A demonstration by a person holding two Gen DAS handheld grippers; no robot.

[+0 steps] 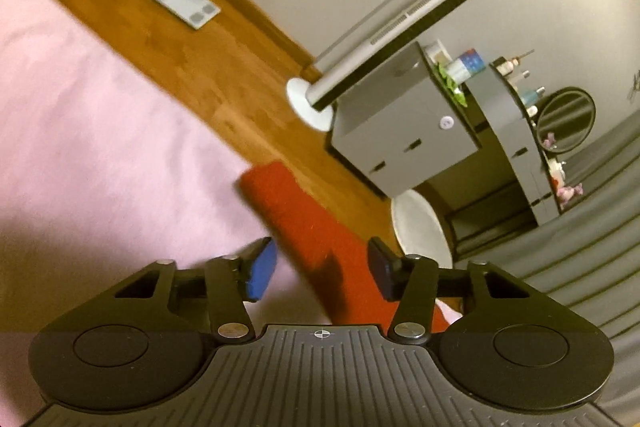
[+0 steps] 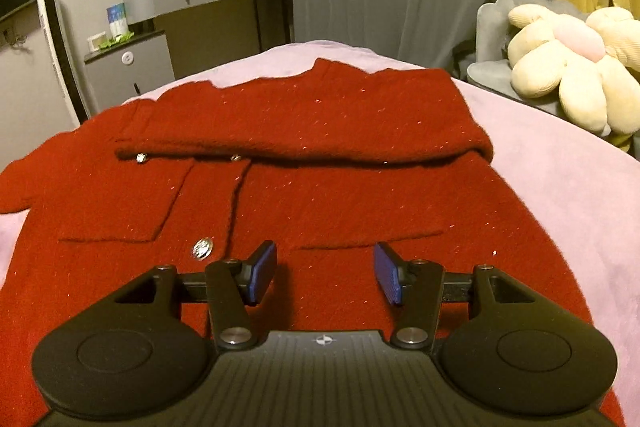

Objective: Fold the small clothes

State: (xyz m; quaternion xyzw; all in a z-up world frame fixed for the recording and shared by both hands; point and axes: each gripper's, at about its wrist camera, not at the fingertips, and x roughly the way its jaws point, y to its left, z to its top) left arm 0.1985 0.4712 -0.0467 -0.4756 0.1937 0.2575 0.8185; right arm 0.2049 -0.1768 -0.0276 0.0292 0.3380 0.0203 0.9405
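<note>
On the pale pink bed [image 2: 560,155], a red knitted cardigan [image 2: 320,195] lies flat, one sleeve folded across at 12 o'clock. Right gripper [image 2: 325,277] hovers above its hem, left gripper [image 1: 322,275] at its edge, both half-open, empty, likely poised for the next fold.

Left hand-held gripper [image 1: 322,269]: jaws stand partly apart, pads facing each other across a clear gap. Nothing is clamped between them. The near pad [image 1: 262,269] shows its blue face; the opposite one [image 1: 380,269] appears dark. The unit is rolled hard to one side and points downward at a slant. Its view is blurred.

Right hand-held gripper [image 2: 326,273]: jaws likewise partly apart, both blue pads [image 2: 264,273] visible, nothing gripped between them. The unit sits level, without roll, and points downward at a slant. No hand or sleeve appears in either view.
</note>
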